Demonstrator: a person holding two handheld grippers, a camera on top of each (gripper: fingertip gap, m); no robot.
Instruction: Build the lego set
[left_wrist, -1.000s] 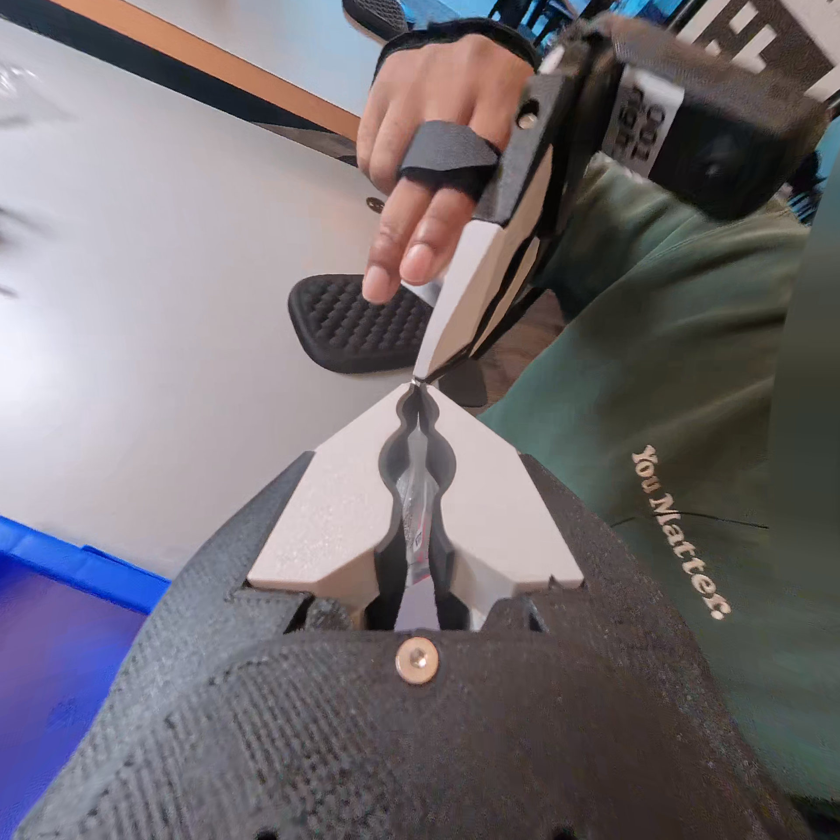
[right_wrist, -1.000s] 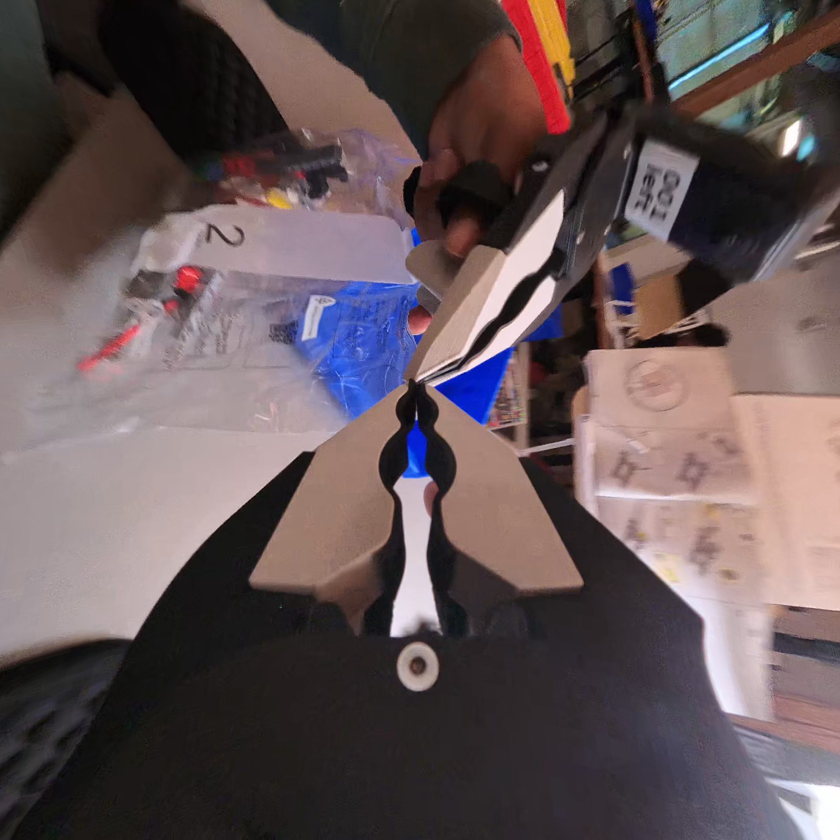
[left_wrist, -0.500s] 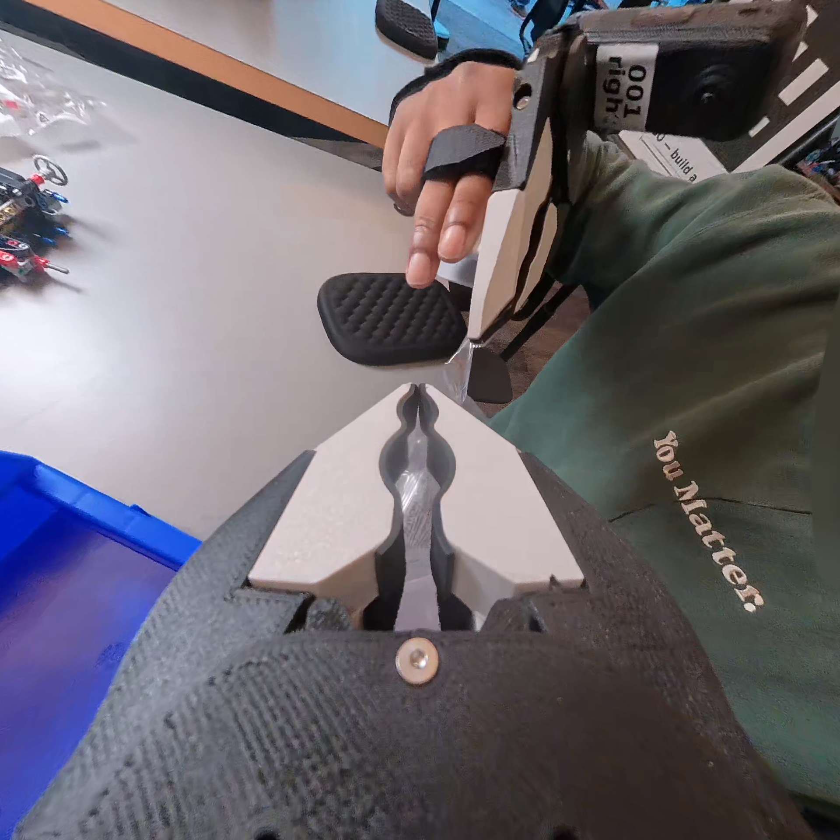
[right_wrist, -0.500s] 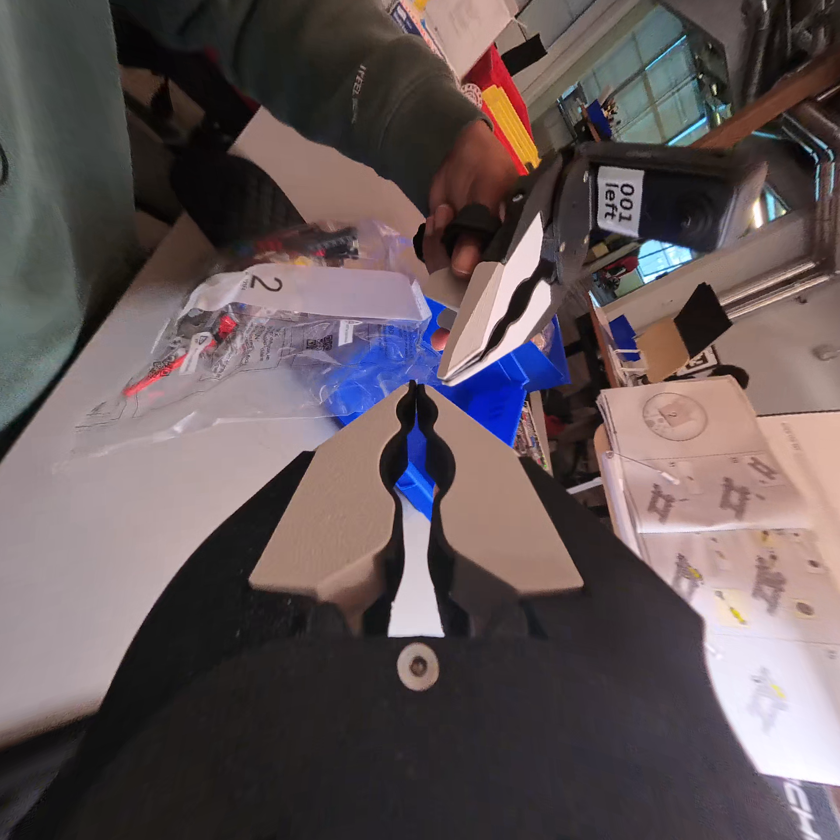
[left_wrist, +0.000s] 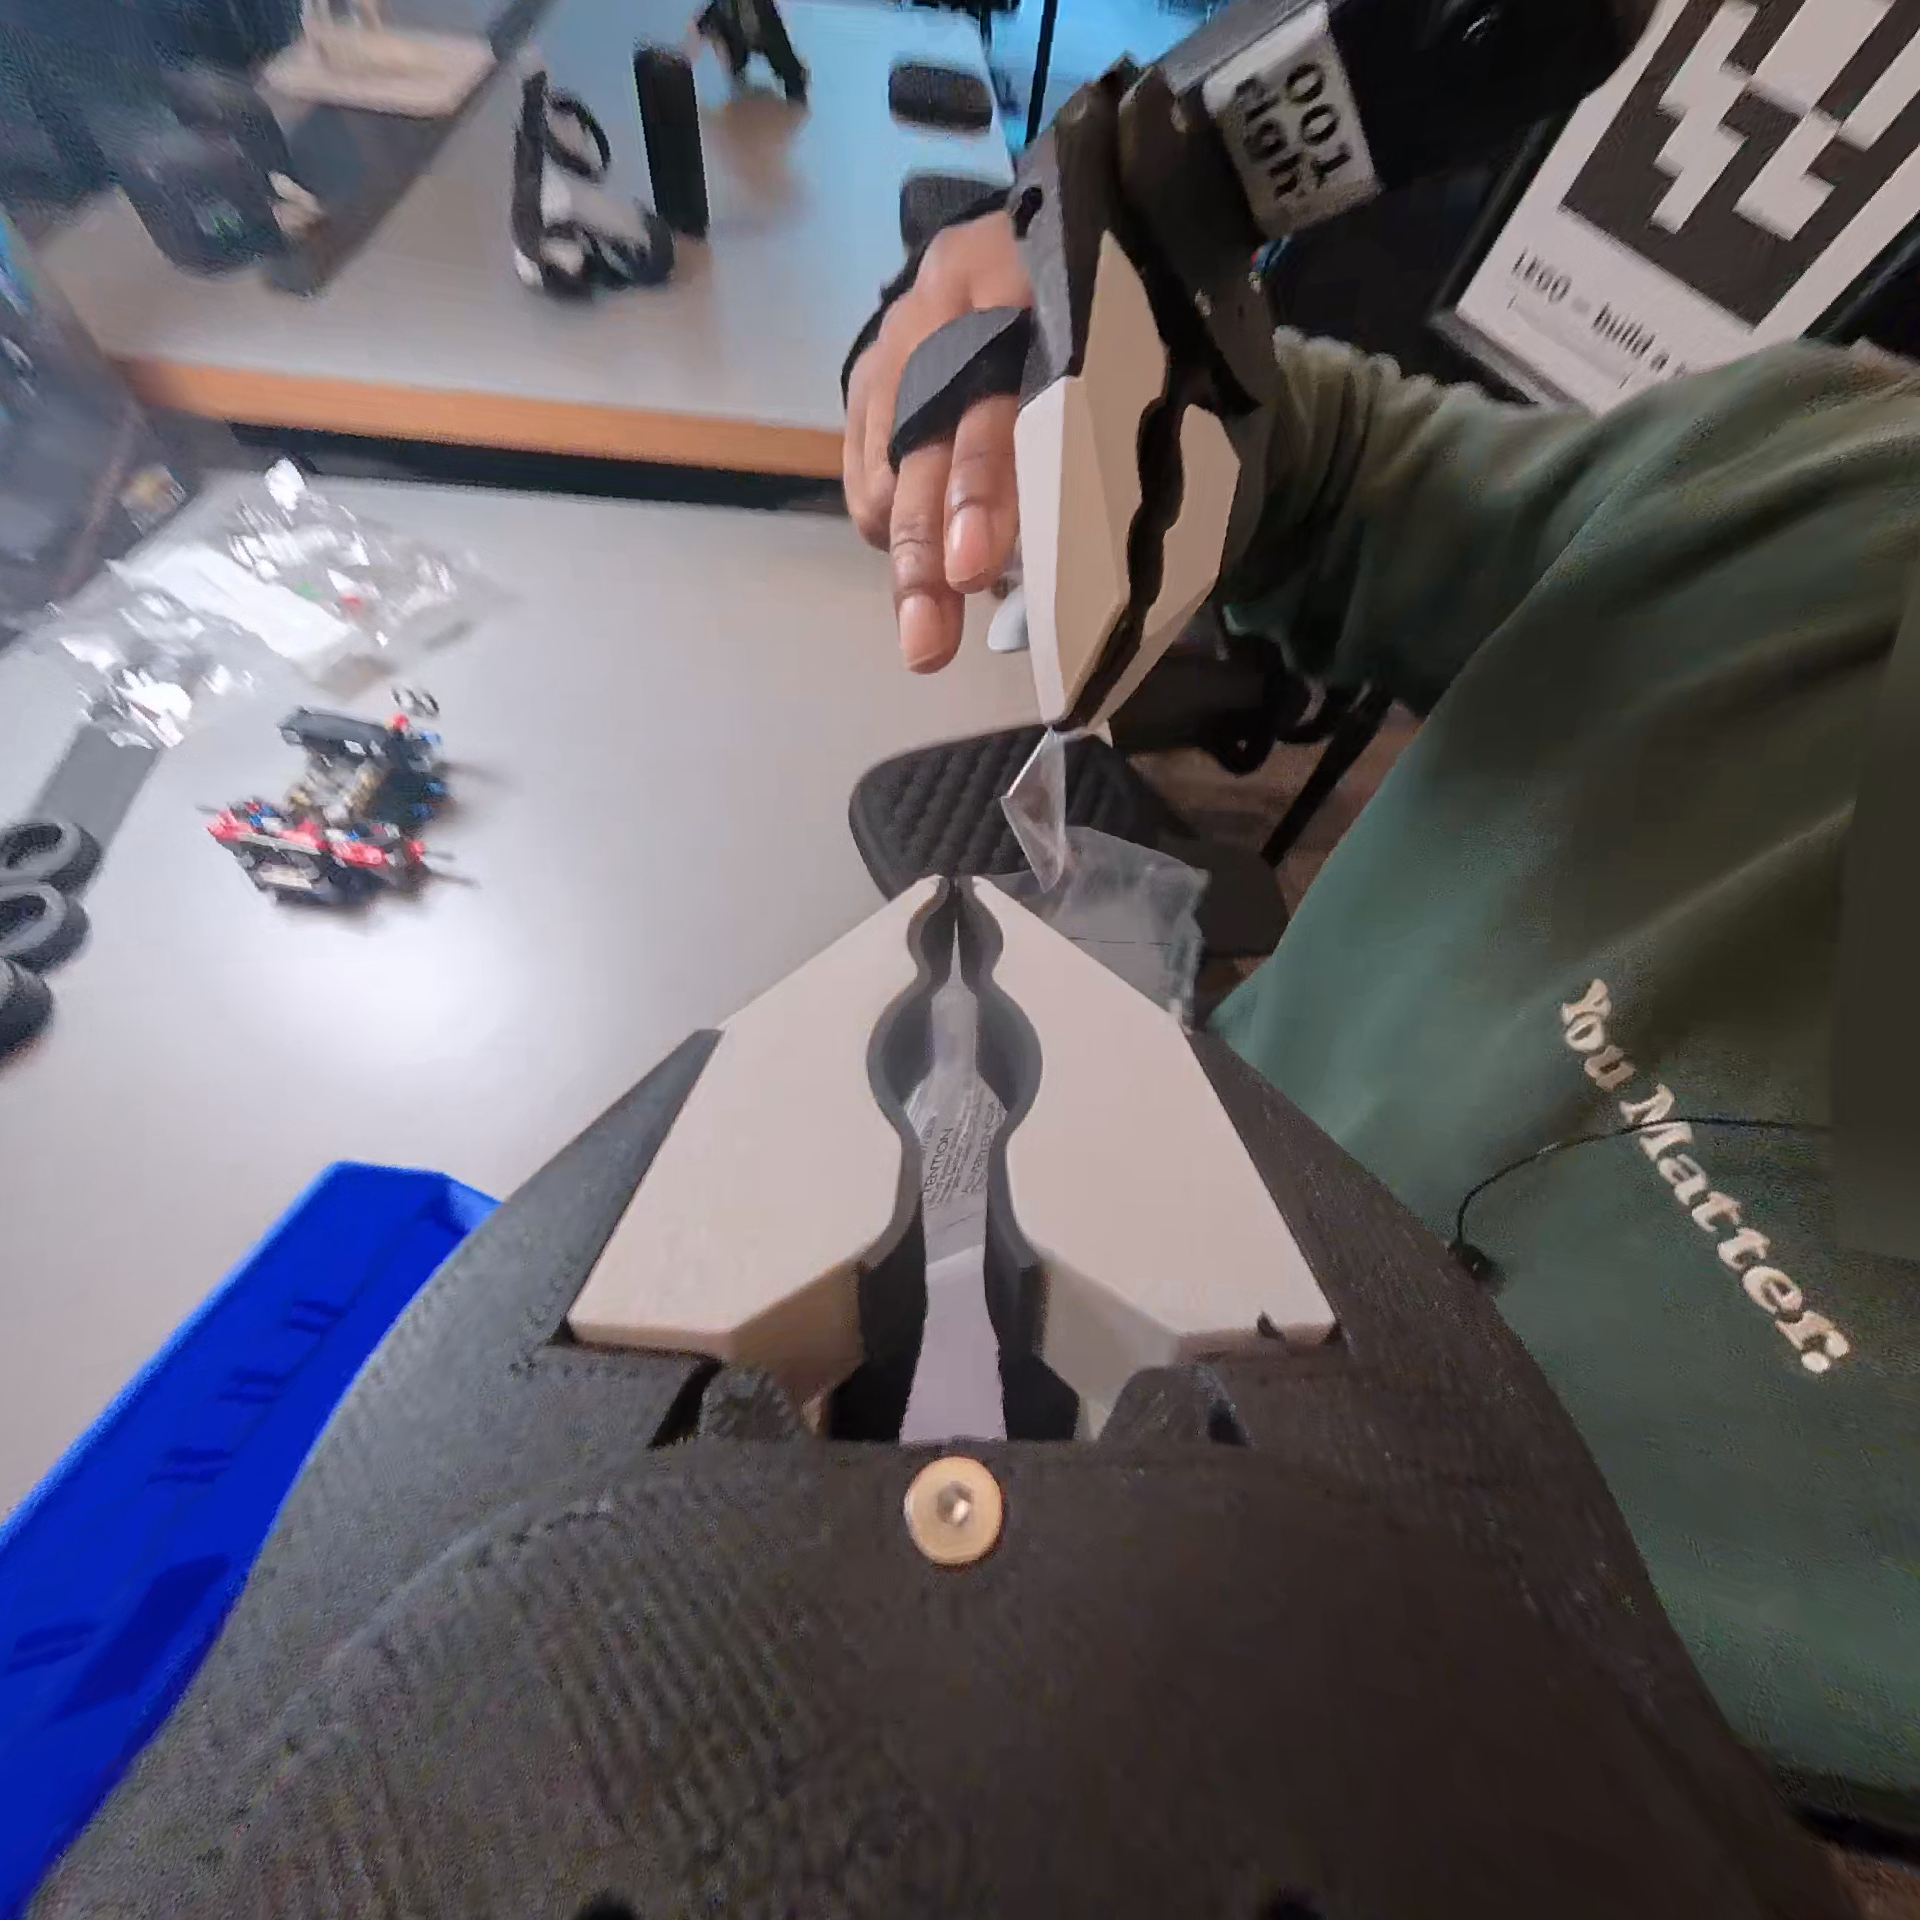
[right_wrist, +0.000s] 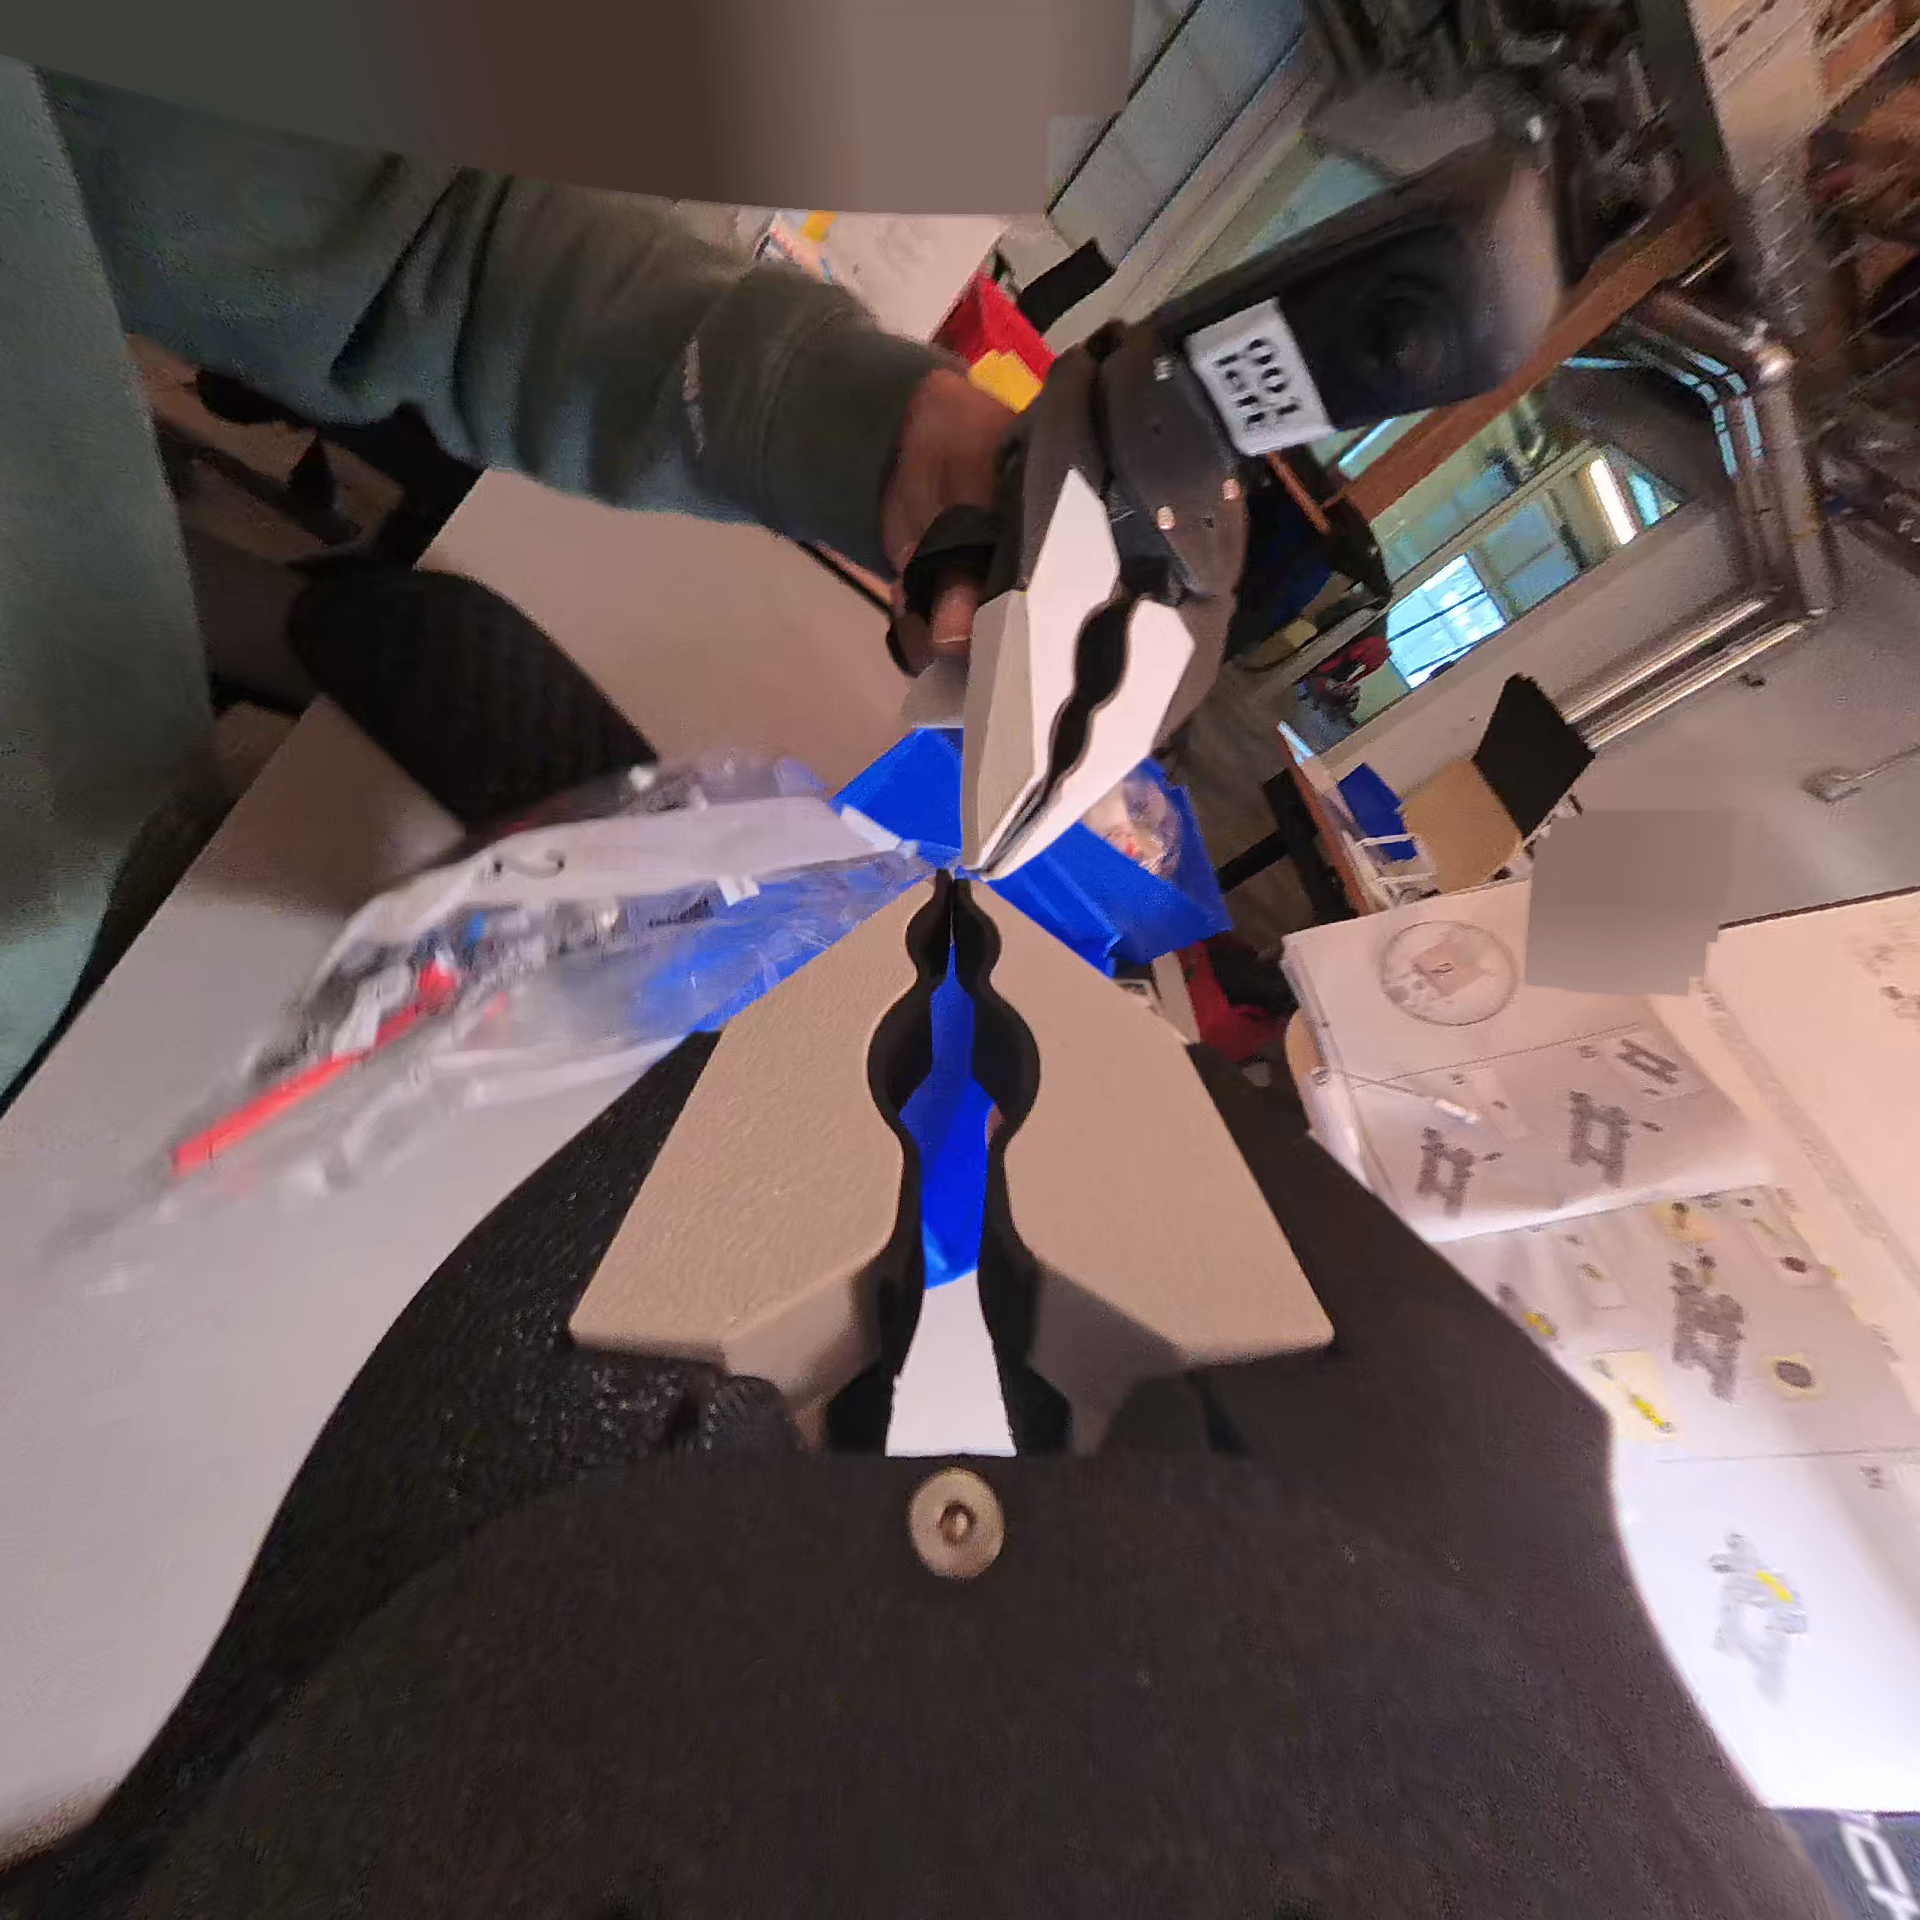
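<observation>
Plastic from a clear parts bag (right_wrist: 582, 935) is pinched at the tips of both tools. In the left wrist view, the left tool (left_wrist: 954, 891) is seen closed, with a strip of the bag's printed film caught between its pale fingers (left_wrist: 769, 1164) and running back through the gap toward the camera. The right tool (left_wrist: 1075, 727) is seen at 12 o'clock from it, also closed, and a torn corner of clear film (left_wrist: 1039, 810) hangs from its tip just above and to the right of the left tool's tip. More crumpled film (left_wrist: 1132, 914) lies at 1 o'clock of the left tool, against the green sweatshirt (left_wrist: 1610, 831).

In the right wrist view, the right tool (right_wrist: 951, 888) is closed tip to tip, and the left tool (right_wrist: 982, 857) meets it from 12 o'clock, so that the two tips almost touch. The bag stretches away toward 9 o'clock over the grey bench (right_wrist: 208, 1351), with red and dark parts blurred inside it. A blue bin (right_wrist: 1101, 894) sits behind the tool tips, and open instruction pages (right_wrist: 1558, 1143) lie at 3 o'clock.

On the bench in the left wrist view, a partly built black and red model (left_wrist: 332, 821) stands at 10 o'clock, well apart from the tools, with black tyres (left_wrist: 36, 914) at the left edge and further bags (left_wrist: 260, 592) beyond. A blue bin's corner (left_wrist: 208, 1403) shows at 8 o'clock.
</observation>
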